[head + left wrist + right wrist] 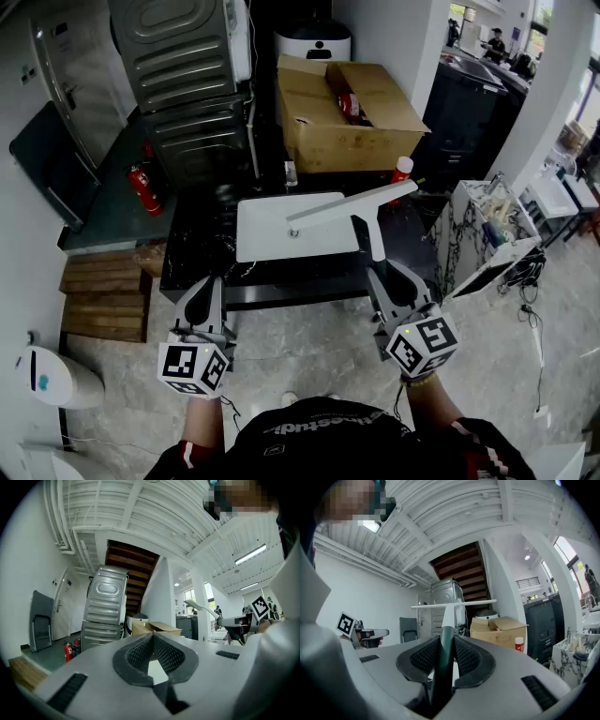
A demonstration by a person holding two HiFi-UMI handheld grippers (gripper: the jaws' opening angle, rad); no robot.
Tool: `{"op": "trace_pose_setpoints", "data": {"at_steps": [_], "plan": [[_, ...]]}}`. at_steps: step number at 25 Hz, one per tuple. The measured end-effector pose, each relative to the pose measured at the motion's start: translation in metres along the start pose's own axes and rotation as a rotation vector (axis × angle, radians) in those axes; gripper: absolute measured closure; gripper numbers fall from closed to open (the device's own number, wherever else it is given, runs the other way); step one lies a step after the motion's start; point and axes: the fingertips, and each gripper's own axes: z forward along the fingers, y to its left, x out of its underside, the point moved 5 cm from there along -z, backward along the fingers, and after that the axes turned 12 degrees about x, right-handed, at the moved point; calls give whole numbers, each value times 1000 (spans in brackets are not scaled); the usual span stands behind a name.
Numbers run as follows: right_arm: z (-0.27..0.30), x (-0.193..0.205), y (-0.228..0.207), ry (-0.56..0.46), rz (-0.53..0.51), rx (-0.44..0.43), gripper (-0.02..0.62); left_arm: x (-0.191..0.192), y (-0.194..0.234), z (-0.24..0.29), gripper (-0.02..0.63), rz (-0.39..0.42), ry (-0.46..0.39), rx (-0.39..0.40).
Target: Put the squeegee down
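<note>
Right hand-held gripper (446, 641): clamps squeegee (448, 615), handle end hidden | left hand-held gripper (153, 637): closed, empty

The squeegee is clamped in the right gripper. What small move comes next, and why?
Probably lower the right gripper toward the white board on the dark table: its jaws grip the squeegee handle, and the blade hangs in the air, resting on nothing.

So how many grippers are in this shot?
2. The left gripper is low left, jaws together and empty; the right gripper is low right, jaws clamped on the squeegee handle.
</note>
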Motion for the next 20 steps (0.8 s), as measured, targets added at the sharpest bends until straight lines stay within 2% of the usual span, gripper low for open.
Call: {"op": "trace_pose_setpoints", "data": {"at_steps": [20], "plan": [[2, 2, 12, 9, 23, 7, 472, -2, 11, -4, 594, 4, -1, 25]]}}
